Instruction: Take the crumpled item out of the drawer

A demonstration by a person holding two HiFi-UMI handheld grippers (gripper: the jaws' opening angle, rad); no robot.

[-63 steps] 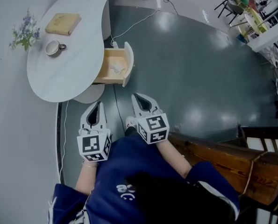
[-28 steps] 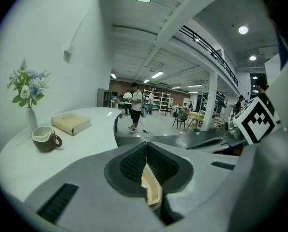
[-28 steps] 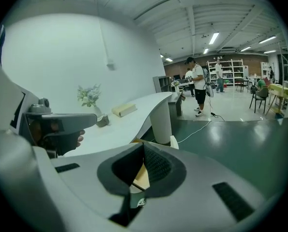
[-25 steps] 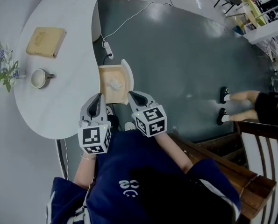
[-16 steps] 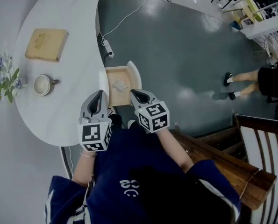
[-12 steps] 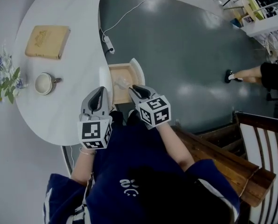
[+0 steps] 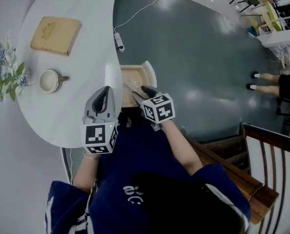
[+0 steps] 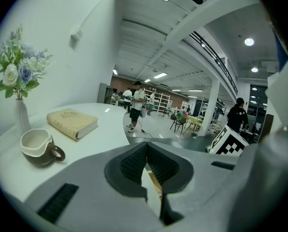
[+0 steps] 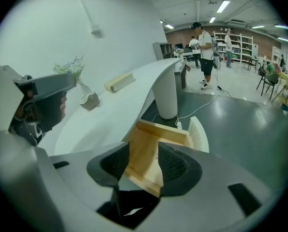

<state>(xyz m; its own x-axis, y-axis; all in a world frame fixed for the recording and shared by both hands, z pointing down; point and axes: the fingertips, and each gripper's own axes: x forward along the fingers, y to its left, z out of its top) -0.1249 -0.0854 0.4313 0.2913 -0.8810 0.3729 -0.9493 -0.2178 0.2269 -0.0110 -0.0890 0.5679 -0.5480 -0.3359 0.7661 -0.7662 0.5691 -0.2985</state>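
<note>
Your left tongs, by the near edge of the white rounded surface, are pressed together and empty. Your right tongs tilt down at the open pale wooden drawer under that surface's right edge. They have just been opening and now stand well spread, pinching nothing, with only drawer wood showing through the gap. The whitish crumpled item lies in the drawer, just beyond the tips. I'd judge this the reach: lower the spread tongs around it, then pinch.

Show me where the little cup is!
In the head view, the cup sits on the white table at the left, next to the flowers and just below the book.
</note>
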